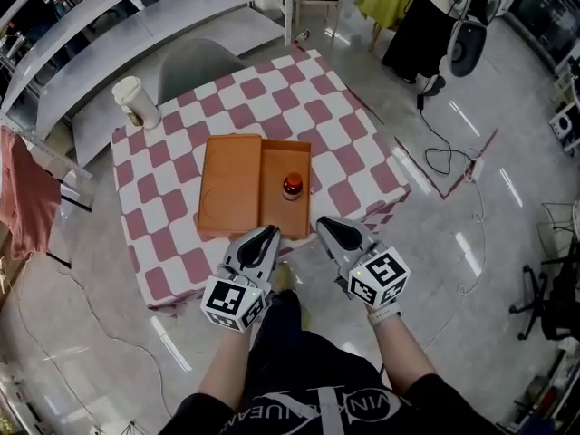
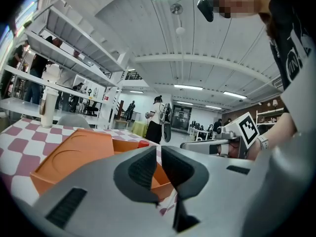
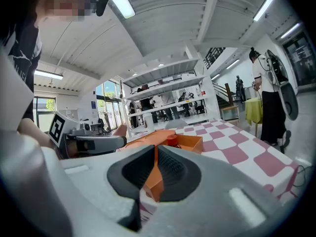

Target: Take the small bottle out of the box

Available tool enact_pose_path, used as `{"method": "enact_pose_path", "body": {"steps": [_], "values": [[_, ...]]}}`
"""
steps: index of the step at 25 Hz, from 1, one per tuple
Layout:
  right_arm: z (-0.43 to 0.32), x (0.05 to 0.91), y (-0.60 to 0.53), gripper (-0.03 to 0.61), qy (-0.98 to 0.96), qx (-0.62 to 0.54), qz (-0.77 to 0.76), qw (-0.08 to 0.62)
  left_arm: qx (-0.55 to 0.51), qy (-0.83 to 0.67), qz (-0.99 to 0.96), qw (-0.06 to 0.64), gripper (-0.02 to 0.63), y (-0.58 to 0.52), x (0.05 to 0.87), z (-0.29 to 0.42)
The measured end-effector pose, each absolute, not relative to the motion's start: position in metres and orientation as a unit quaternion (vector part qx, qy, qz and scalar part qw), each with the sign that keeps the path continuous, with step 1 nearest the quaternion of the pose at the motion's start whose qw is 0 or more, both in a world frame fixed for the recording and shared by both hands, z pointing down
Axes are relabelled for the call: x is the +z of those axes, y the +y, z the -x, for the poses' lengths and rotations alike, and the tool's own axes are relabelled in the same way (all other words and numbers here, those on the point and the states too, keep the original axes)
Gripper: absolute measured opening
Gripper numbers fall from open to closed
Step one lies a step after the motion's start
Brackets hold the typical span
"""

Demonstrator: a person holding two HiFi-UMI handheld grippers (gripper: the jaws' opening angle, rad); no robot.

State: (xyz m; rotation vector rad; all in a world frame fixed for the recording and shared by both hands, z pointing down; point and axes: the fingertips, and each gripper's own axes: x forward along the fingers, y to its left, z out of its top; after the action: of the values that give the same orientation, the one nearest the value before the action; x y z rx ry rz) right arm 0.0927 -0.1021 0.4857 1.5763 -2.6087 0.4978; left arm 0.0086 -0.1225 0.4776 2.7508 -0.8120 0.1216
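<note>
The small brown bottle [image 1: 292, 186] with a red cap stands upright in the open orange box [image 1: 272, 214] on the checkered table. The box's lid [image 1: 231, 184] lies flat to the left of it. My left gripper [image 1: 270, 234] hovers at the table's near edge just in front of the box, jaws shut and holding nothing. My right gripper [image 1: 323, 225] is beside it, a little to the right, also shut and holding nothing. In the left gripper view the red cap [image 2: 143, 143] peeks over the box wall [image 2: 74, 152] beyond the left gripper [image 2: 159, 154]. In the right gripper view the cap [image 3: 171, 140] shows past the right gripper [image 3: 155, 154].
A white lidded cup [image 1: 136, 102] stands at the table's far left corner. A grey chair [image 1: 195, 62] sits behind the table. The checkered cloth [image 1: 353, 152] hangs over the edges. Cables [image 1: 444, 157] lie on the floor to the right.
</note>
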Motion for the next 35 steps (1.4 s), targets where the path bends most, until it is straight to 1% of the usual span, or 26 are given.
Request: {"method": "enact_pose_path", "body": {"steps": [12,17,21,25,27,28,35], "values": [[-0.098,0.498,-0.143,0.023,-0.852,0.154,-0.497,0.062,0.046,-0.277,-0.946,0.163,0.032,-0.147,0.484,-0.025],[-0.098,0.498,-0.162,0.036,-0.857,0.135,-0.490,0.091,0.051,-0.252,-0.950,0.177,0.032,-0.149,0.482,-0.039],[-0.095,0.504,-0.173,0.068,-0.861,0.126,-0.478,0.119,0.053,-0.245,-0.949,0.192,0.032,-0.152,0.479,-0.041],[-0.094,0.513,-0.185,0.101,-0.862,0.127,-0.472,0.132,0.045,-0.243,-0.947,0.203,0.032,-0.155,0.476,-0.043],[-0.092,0.516,-0.191,0.155,-0.866,0.129,-0.463,0.139,0.045,-0.249,-0.946,0.201,0.032,-0.156,0.475,-0.044],[-0.090,0.517,-0.194,0.169,-0.870,0.132,-0.453,0.141,0.045,-0.254,-0.945,0.202,0.032,-0.156,0.475,-0.044],[-0.074,0.512,-0.209,0.176,-0.896,0.123,-0.399,0.151,0.037,-0.322,-0.923,0.205,0.032,-0.162,0.475,-0.032]]}}
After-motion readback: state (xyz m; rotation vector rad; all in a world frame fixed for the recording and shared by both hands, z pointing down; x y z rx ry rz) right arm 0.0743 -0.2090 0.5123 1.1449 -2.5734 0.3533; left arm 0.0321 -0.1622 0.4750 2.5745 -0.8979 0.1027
